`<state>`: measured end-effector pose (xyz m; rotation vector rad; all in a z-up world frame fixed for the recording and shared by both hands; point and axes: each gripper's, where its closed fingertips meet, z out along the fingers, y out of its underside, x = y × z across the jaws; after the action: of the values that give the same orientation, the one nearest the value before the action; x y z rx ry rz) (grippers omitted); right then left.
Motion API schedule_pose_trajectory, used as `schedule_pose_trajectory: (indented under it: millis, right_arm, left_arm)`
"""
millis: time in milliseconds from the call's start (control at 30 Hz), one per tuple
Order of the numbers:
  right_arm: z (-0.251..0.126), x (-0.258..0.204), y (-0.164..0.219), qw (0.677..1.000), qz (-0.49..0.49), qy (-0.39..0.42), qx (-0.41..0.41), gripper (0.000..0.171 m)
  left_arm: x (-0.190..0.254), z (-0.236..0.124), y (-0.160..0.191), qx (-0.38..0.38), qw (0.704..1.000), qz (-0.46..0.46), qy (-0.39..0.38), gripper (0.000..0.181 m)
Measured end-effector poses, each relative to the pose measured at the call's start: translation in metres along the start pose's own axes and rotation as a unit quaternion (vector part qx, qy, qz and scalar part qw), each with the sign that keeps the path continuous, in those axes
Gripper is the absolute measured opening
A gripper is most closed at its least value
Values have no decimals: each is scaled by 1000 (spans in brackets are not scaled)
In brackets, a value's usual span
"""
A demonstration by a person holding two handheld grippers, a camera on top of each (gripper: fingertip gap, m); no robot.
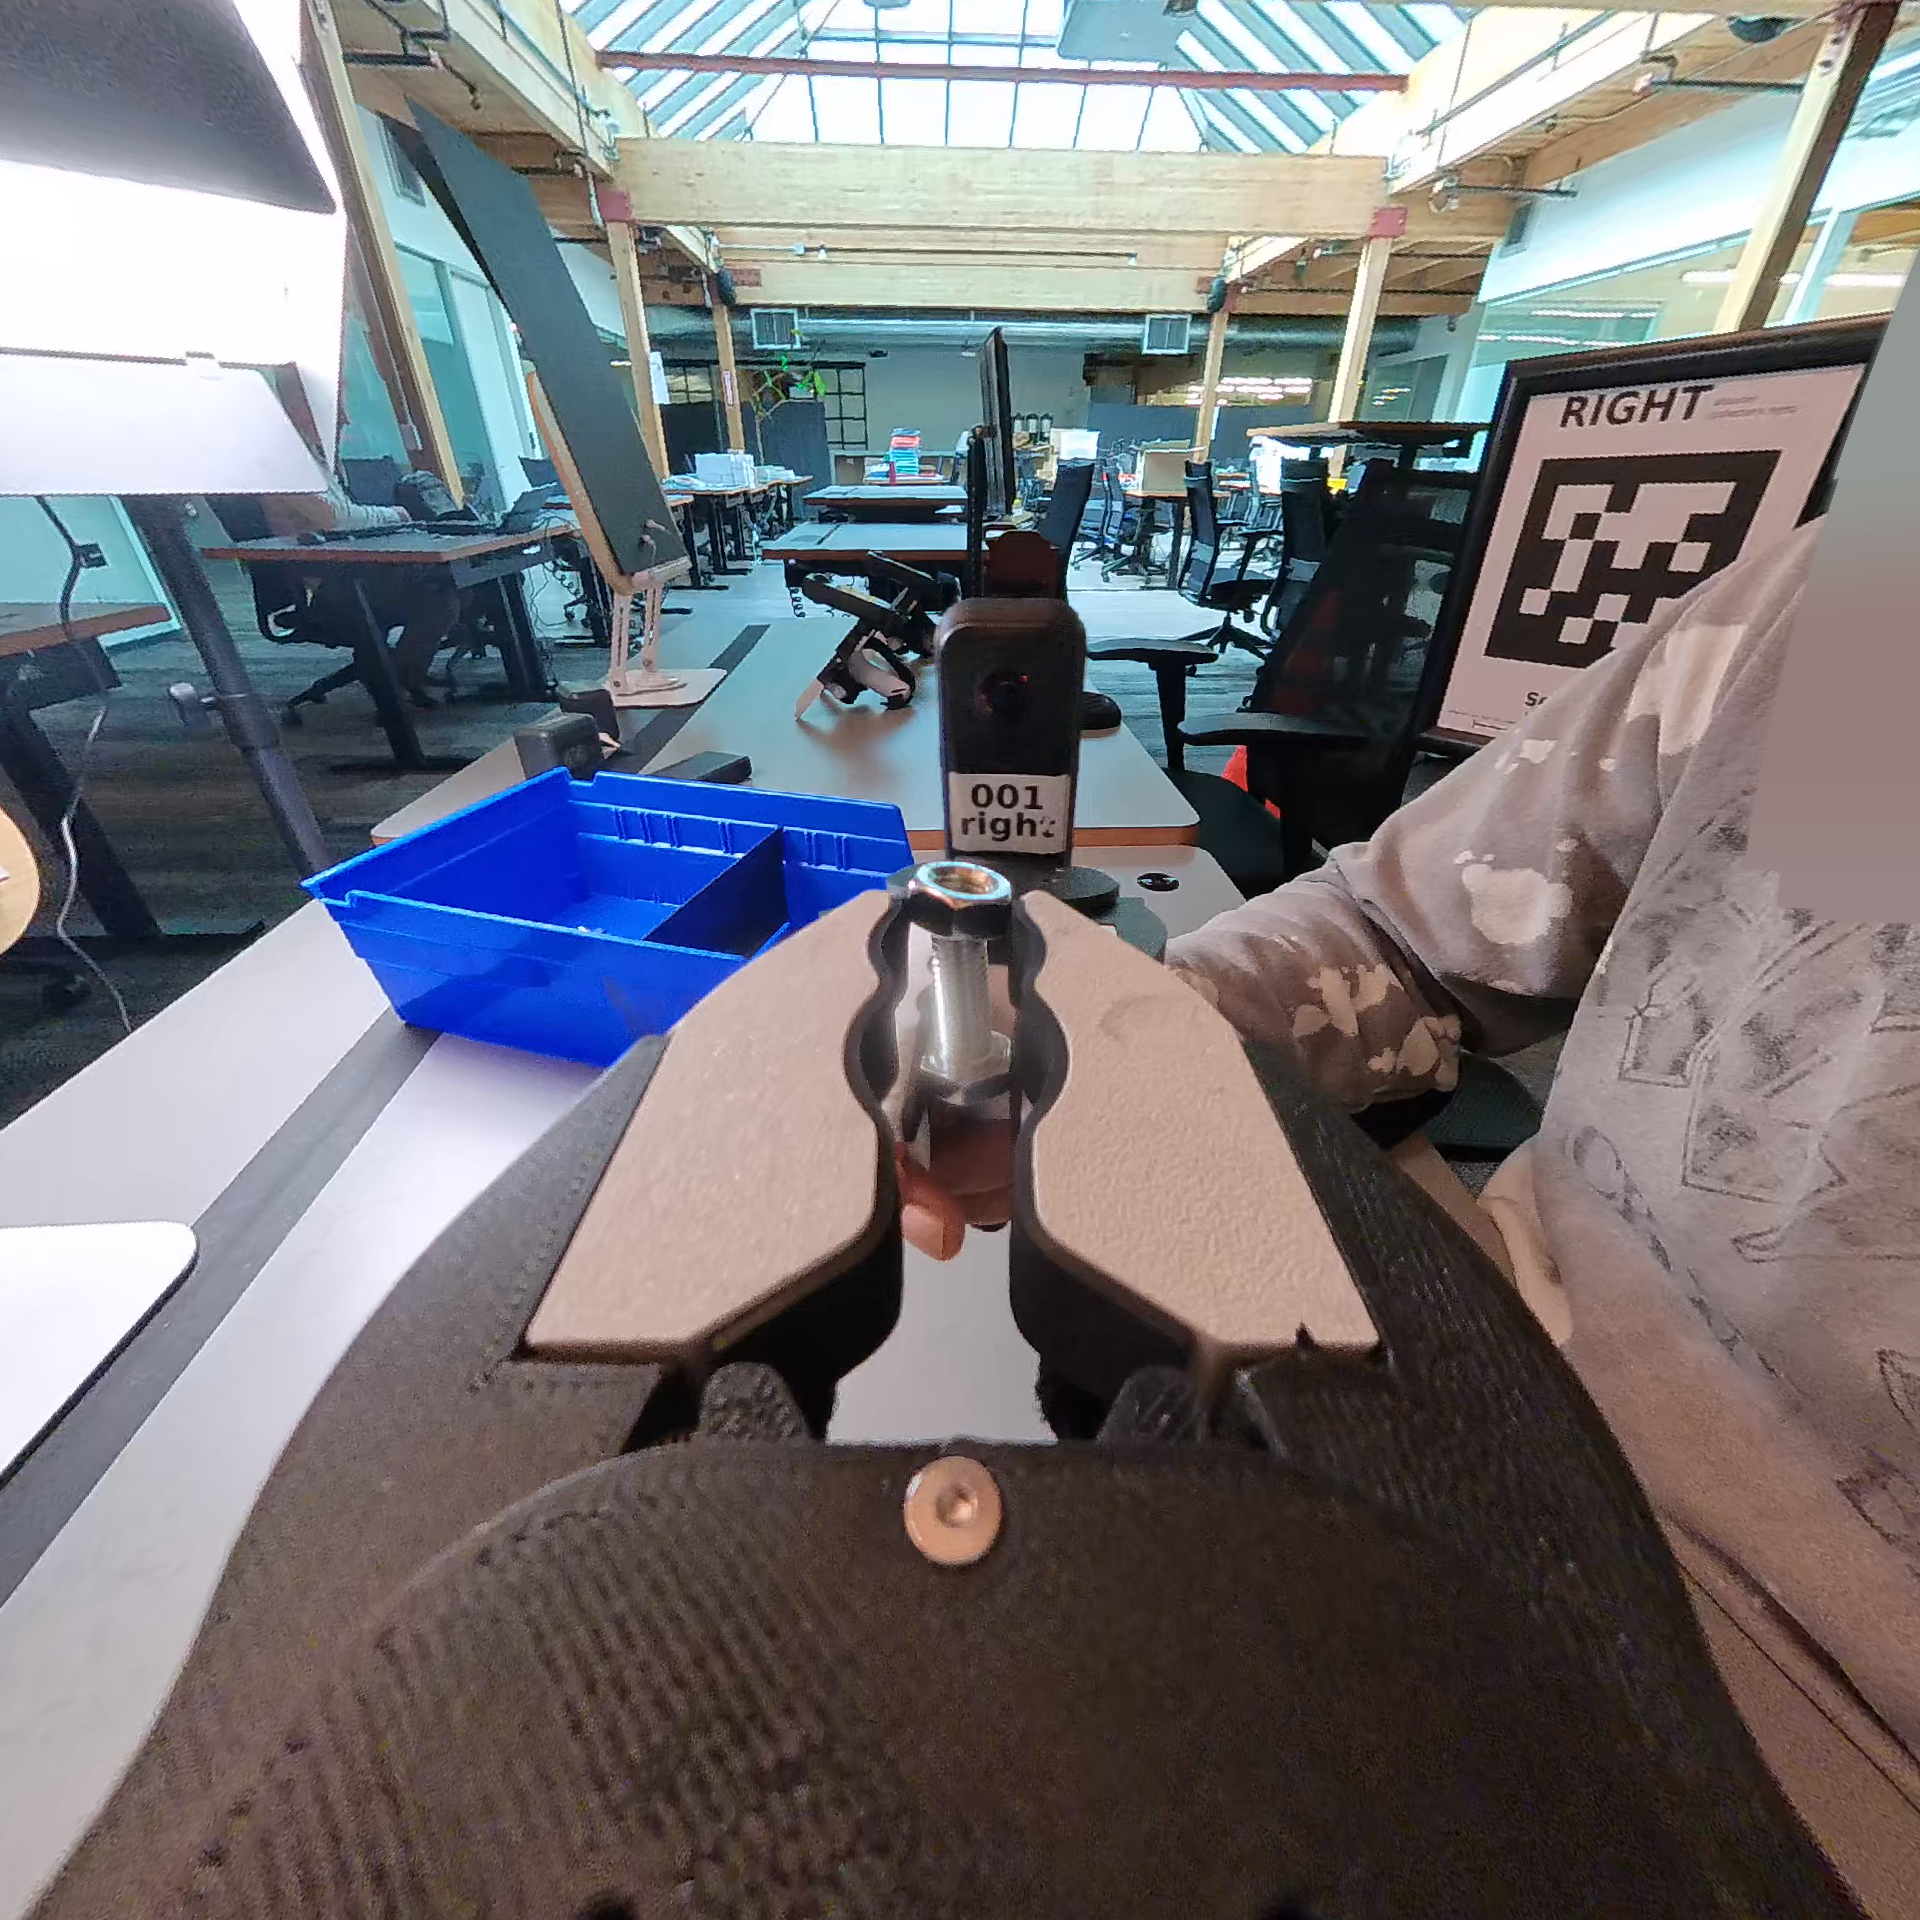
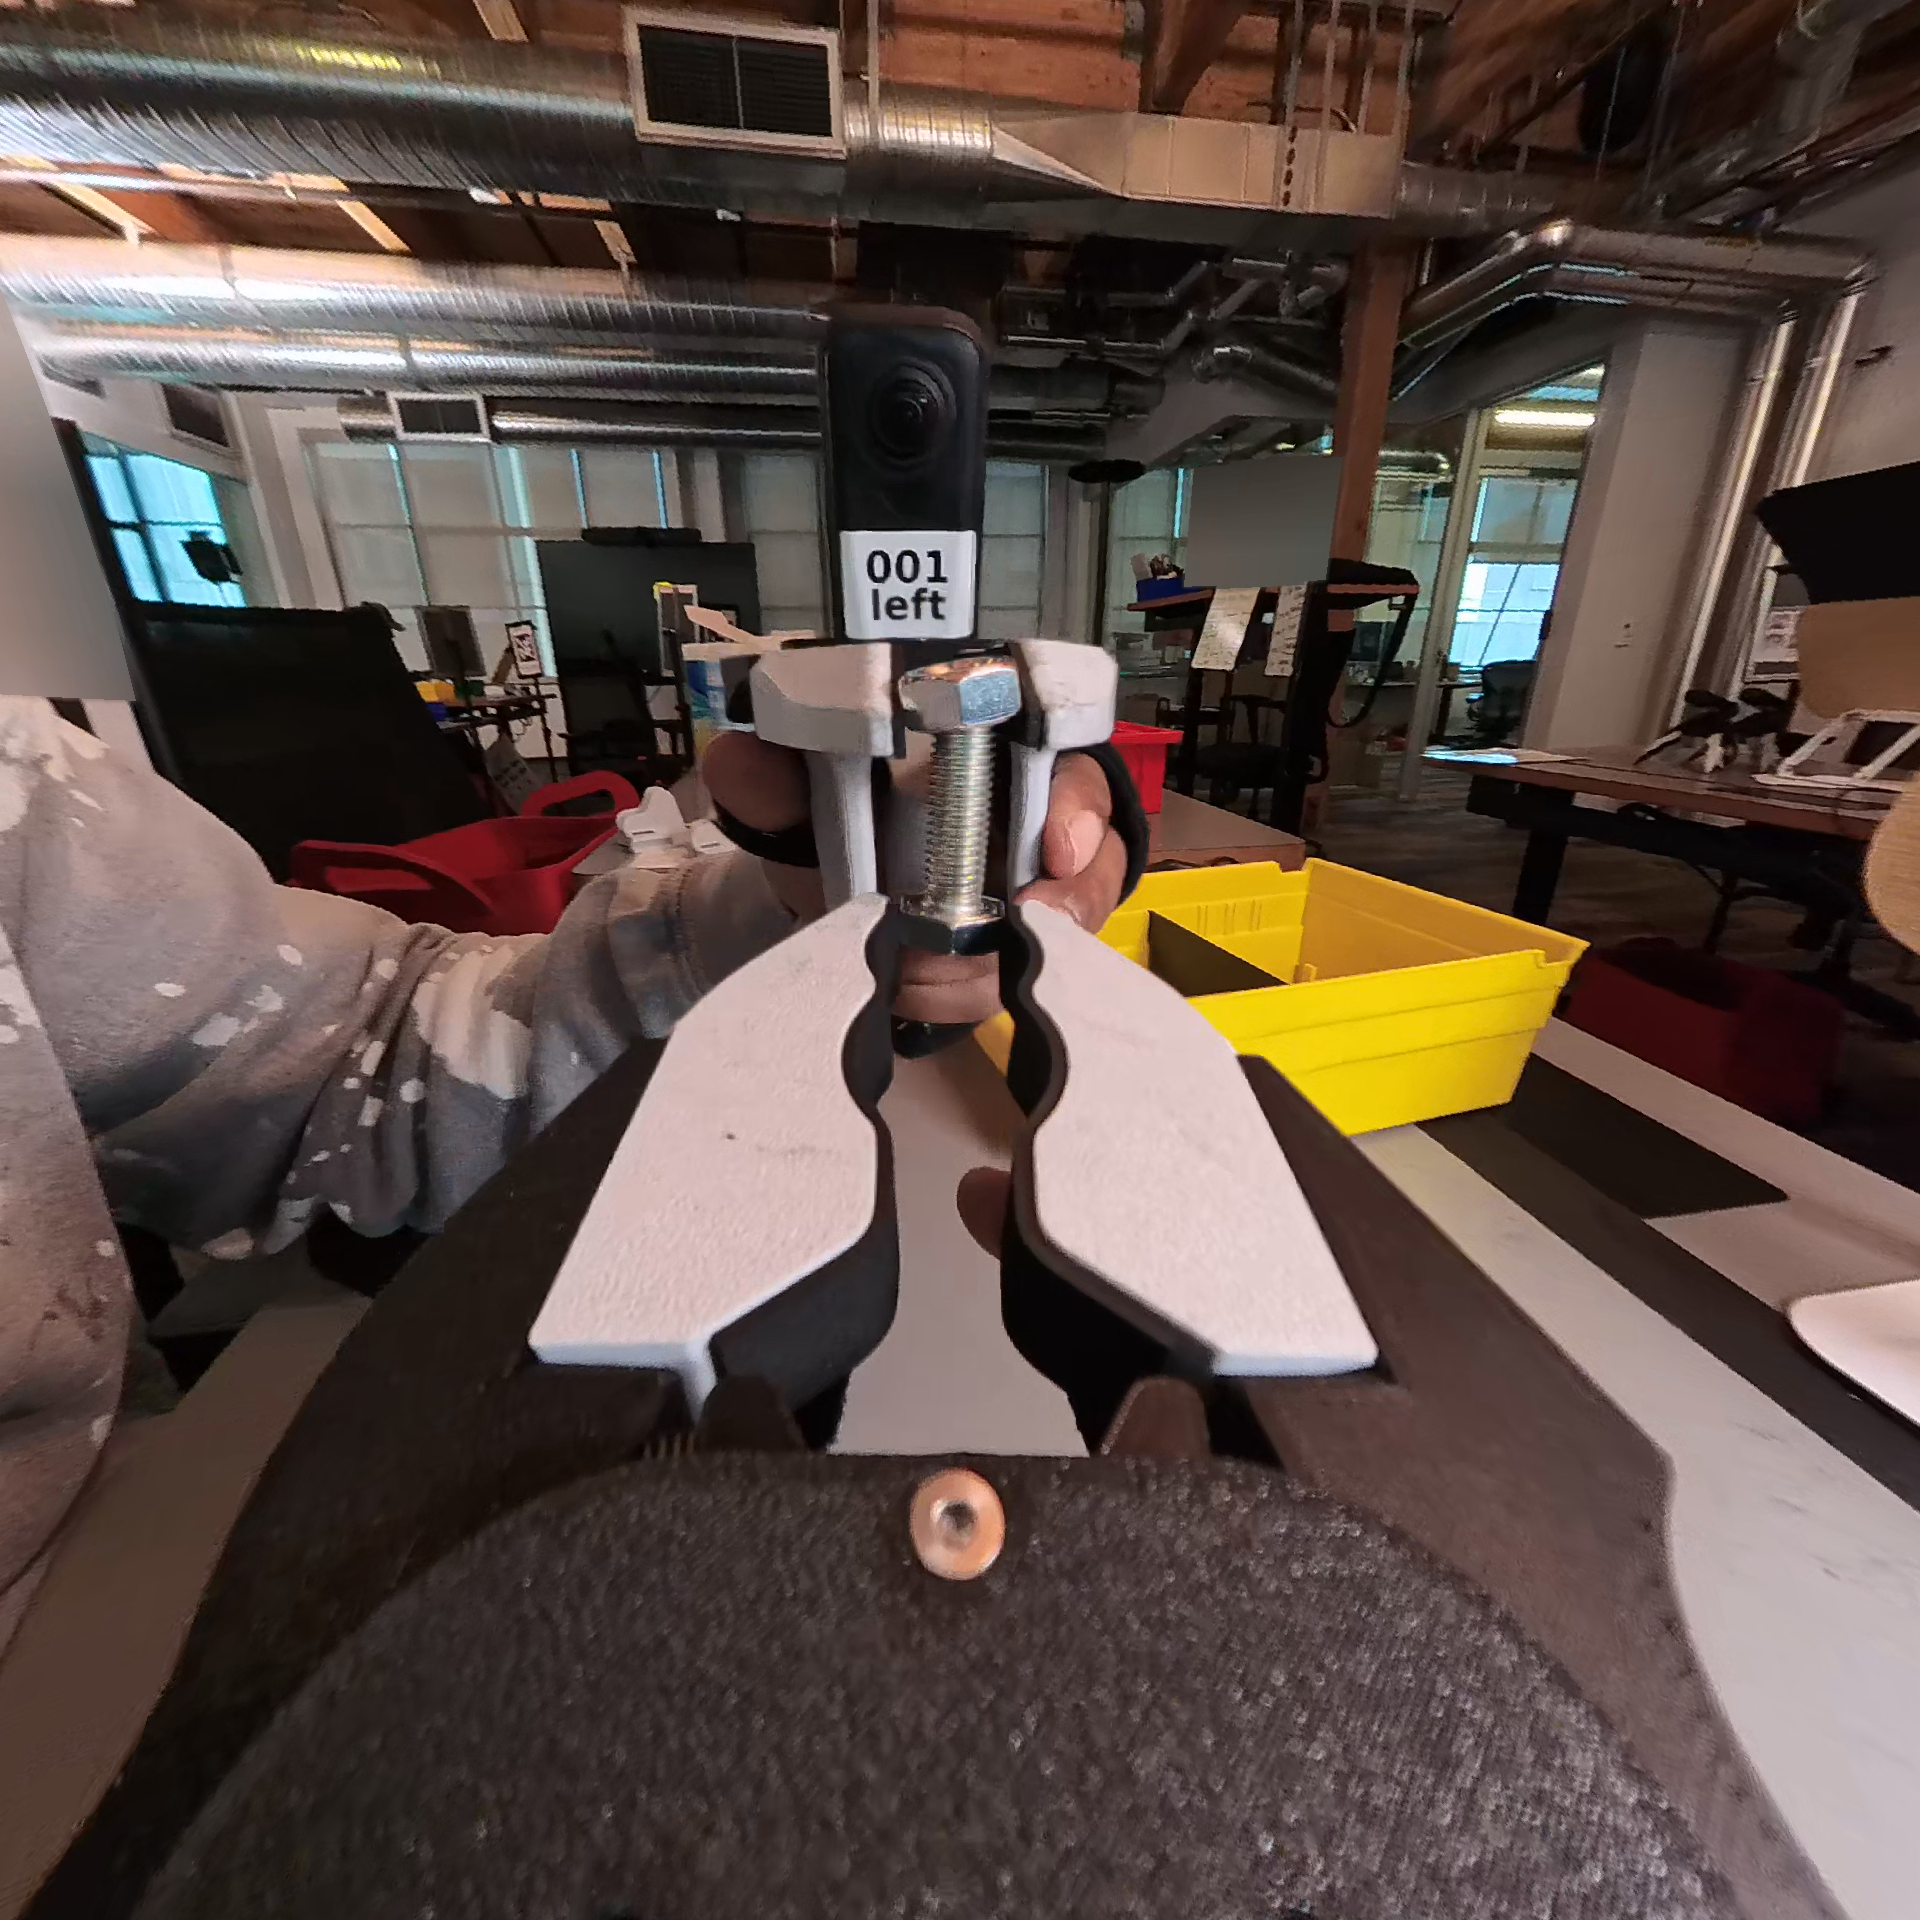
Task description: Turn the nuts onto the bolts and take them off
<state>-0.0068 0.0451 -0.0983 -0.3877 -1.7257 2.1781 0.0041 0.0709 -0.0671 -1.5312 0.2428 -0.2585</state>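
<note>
Left gripper [image 1: 951,914] clamped on a hex nut [image 1: 950,900] at its fingertips. A bolt [image 1: 961,997] runs from the nut back between the fingers, threaded shaft showing, head toward the camera.

In the right wrist view the right gripper [image 2: 951,925] is closed on a nut [image 2: 951,923] at the near end of a bolt [image 2: 961,821]. The far gripper's grey fingers [image 2: 831,717] pinch the bolt's hex head. A hand [image 2: 1081,842] shows behind them.

Both grippers held above the pale surface [image 1: 312,1143], facing each other. Blue bin [image 1: 582,935] on the surface in the left view; yellow bin [image 2: 1382,997] in the right view.
</note>
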Motion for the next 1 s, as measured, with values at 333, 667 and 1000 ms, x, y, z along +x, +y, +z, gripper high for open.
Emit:
schedule_pose_trajectory:
  millis: [333, 667, 1000]
  right_arm:
    - [-1, 11, -2, 998, -27, 54, 4, 18]
    - [-1, 12, 3, 998, -27, 55, -5, 18]
    - [-2, 16, 3, 998, -22, 63, -3, 18]
  left_arm:
    - [-9, 0, 0, 16, 999, -45, -8, 18]
    - [-10, -2, 3, 4, 998, -66, -3, 23]
    - [-15, -7, -1, 10, 998, -57, -23, 25]
